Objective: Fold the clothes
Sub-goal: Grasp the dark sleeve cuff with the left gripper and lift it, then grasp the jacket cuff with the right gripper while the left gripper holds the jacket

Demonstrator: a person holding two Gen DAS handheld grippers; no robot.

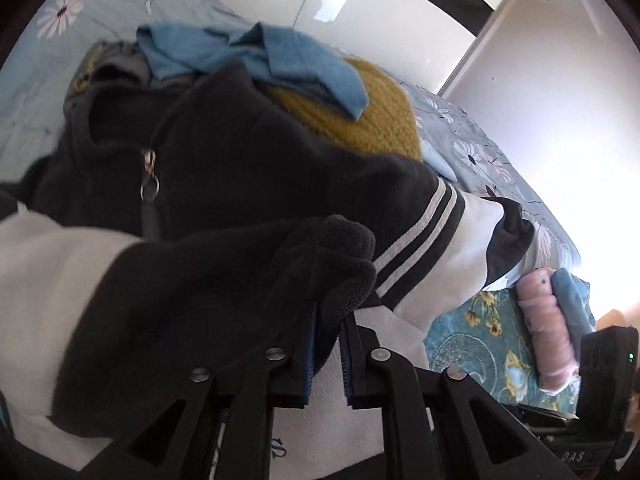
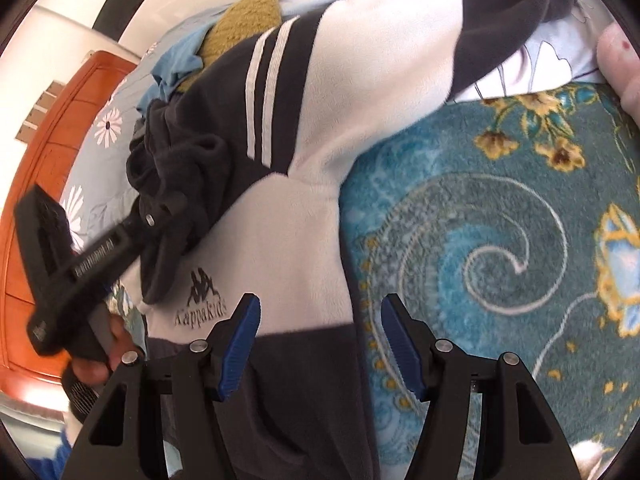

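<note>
A black and white fleece zip jacket (image 1: 224, 168) with two white sleeve stripes lies spread on the bed; it also shows in the right wrist view (image 2: 304, 128), with a Kappa Kids logo on its white chest. My left gripper (image 1: 326, 340) is shut on the jacket's black sleeve cuff (image 1: 344, 264), folded across the body. In the right wrist view the left gripper (image 2: 160, 216) shows holding that dark fabric. My right gripper (image 2: 318, 344) is open and empty, just above the jacket's lower edge and the teal blanket.
A mustard knit garment (image 1: 372, 120) and a blue garment (image 1: 256, 56) lie piled behind the jacket on a pale blue floral sheet (image 1: 476, 152). A teal floral blanket (image 2: 500, 240) lies at the right. A pink roll (image 1: 548, 332) lies on it. An orange wooden cabinet (image 2: 52, 152) stands beside the bed.
</note>
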